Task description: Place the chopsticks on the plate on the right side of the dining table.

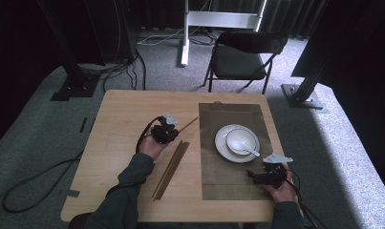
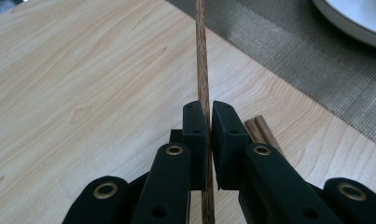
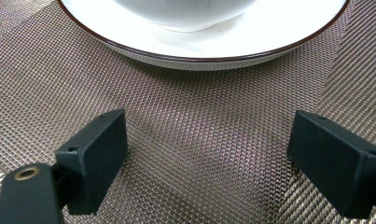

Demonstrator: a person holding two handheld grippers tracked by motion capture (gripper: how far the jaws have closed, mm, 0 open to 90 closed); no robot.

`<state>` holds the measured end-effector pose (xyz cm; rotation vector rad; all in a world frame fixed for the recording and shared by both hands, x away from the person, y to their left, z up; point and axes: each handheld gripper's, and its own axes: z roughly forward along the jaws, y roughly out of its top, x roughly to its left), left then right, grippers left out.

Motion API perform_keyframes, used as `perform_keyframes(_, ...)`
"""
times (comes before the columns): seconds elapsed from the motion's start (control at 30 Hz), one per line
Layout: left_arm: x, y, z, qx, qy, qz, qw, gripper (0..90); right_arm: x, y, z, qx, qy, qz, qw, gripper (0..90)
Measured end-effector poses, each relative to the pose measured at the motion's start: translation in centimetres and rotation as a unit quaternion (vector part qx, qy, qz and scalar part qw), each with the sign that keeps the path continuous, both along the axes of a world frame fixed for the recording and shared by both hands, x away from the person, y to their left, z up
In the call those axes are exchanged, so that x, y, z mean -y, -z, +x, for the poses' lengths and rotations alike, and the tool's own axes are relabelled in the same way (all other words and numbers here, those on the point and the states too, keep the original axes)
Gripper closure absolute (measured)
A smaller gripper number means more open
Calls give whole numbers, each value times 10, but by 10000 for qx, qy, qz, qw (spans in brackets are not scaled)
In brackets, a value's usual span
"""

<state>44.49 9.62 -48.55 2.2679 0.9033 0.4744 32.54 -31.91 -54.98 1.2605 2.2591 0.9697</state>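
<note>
A person's left gripper (image 2: 209,128) pinches a single chopstick (image 2: 202,60) between closed jaws above the tabletop (image 1: 123,119), apparently to carry it toward the woven placemat (image 1: 228,181); the right gripper (image 3: 209,163) waits with jaws wide apart and empty before the plate (image 3: 279,39).

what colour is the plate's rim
White plate, thin dark brown rim line; clearest in the right gripper view.

The high view looks down over the light wooden table (image 1: 128,114); both gripper views skim close, sharing the woven grey-brown placemat (image 3: 185,140).
</note>
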Motion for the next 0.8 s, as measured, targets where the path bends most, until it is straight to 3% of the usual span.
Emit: perform_keyframes(0.8,19,-16,3,153,299,-39,9994,850,0,0,0,-3,2,3,10000,116)
